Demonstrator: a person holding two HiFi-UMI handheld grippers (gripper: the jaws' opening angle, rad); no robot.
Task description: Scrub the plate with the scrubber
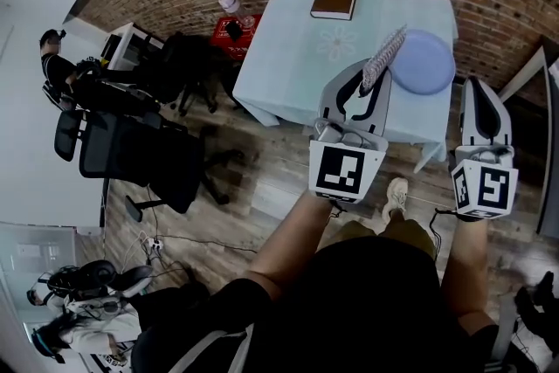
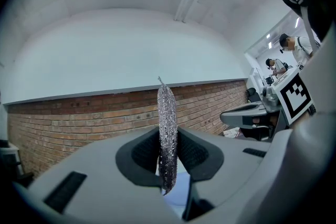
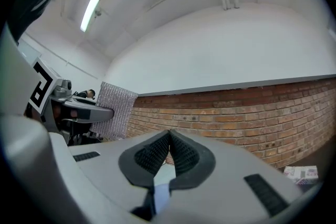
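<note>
left gripper (image 1: 370,88) fingers pinched on silver scrubber (image 1: 385,55), held edge-up. lavender plate (image 1: 425,64) lies upper right on desk (image 1: 288,57). right gripper (image 1: 479,90) fingers closed, empty. best to lower the scrubber and turn it flat onto the plate, with light pressure.

1. Bright, even indoor light is seen in all three views, and only soft shadow is cast under the table (image 1: 288,39).
2. A ceiling lamp (image 3: 90,12) is burnt out to plain white in the right gripper view.
3. Small glints of glare are thrown off the scrubber (image 2: 167,134), which is rendered sharply.
4. Strong wide-angle bending is shown: the courses of the brick wall (image 3: 252,113) are curved, and the corners are darkened to black.
5. The nearest grey surfaces are rendered soft in both gripper views.
</note>
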